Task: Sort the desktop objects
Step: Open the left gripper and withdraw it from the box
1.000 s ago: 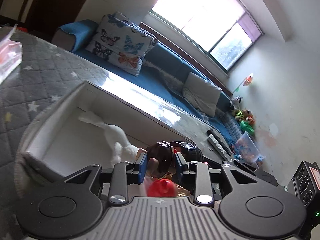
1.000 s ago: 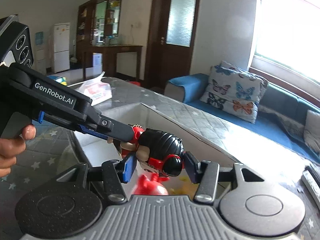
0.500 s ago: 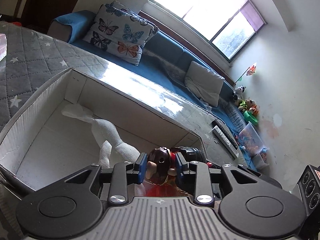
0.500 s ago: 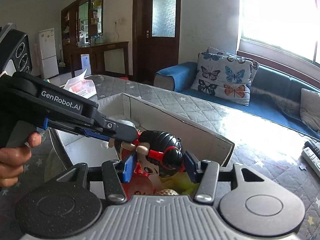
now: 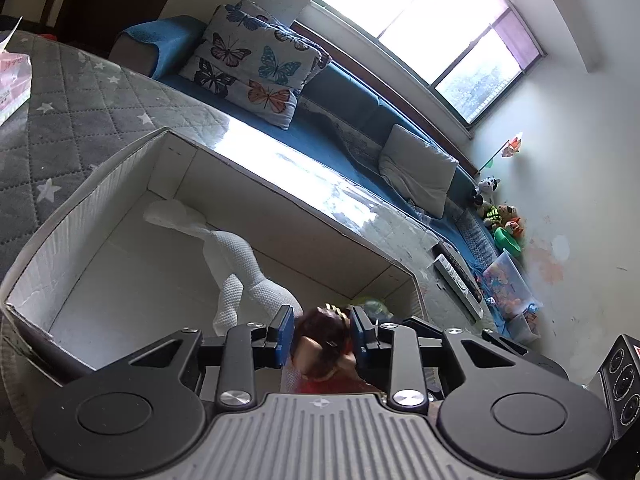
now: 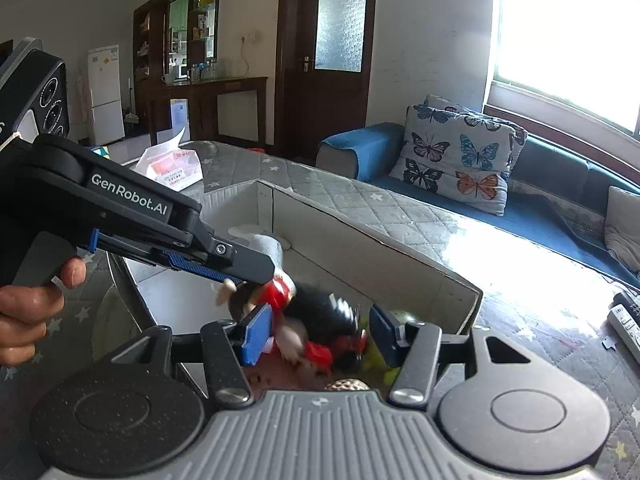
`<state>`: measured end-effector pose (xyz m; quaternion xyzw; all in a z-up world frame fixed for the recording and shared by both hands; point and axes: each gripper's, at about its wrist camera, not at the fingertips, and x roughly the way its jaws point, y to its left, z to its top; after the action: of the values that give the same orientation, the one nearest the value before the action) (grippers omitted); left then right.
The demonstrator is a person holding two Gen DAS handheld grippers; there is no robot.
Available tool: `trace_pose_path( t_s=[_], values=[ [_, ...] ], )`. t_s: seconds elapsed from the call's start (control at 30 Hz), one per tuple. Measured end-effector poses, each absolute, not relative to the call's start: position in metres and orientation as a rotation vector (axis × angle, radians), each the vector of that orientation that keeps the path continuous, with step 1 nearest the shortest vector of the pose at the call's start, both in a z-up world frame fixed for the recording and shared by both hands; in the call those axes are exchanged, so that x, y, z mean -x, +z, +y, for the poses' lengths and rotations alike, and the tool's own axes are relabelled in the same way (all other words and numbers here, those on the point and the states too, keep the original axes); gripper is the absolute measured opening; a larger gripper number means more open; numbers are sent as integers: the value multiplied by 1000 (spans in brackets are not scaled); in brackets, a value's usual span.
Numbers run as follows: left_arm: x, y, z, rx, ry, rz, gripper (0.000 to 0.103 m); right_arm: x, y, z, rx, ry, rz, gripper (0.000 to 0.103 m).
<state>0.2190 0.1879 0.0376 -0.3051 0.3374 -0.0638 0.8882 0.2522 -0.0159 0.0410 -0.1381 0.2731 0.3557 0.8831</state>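
Note:
My right gripper (image 6: 320,336) hangs over the near end of a white cardboard box (image 6: 360,256). Its jaws are opening. A black-haired doll with red headphones (image 6: 328,316) lies blurred and tipped between them, with a gap at each pad. My left gripper (image 5: 321,336) is shut on a brown-haired doll in red (image 5: 324,340) over the same box (image 5: 280,192). The right wrist view shows the left gripper (image 6: 248,276) from the side, just left of the black-haired doll, held by a hand (image 6: 28,312).
A white knitted cloth (image 5: 240,264) lies inside the box, and something yellow-green (image 6: 376,356) sits at its near end. A tissue pack (image 6: 172,168) lies on the grey quilted table beyond. Remote controls (image 6: 624,320) lie to the right. A blue sofa with a butterfly pillow (image 6: 460,160) stands behind.
The right jaws have spread and the black-haired doll has tipped over and dropped lower between them. The left gripper keeps its hold on the brown-haired doll.

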Motion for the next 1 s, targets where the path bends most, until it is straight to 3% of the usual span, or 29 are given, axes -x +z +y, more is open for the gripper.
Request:
trace_pose_path(
  t_s=[0.27,0.33,0.37,0.57,1.0],
  values=[
    [-218,32,189,649,-121,715,33,-248,38,-16,292,738,579,58],
    [-215,34,189,649,-118,711,33,-248,39,-16,290,738,575,61],
    [-213,35,189,648,-115,708,33,-247,39,-17,287,737,572,68],
    [-197,45,185,613,-94,682,33,-231,43,-20,269,742,558,69],
    [-145,56,167,503,-32,641,33,-192,40,-37,203,736,560,85]
  ],
)
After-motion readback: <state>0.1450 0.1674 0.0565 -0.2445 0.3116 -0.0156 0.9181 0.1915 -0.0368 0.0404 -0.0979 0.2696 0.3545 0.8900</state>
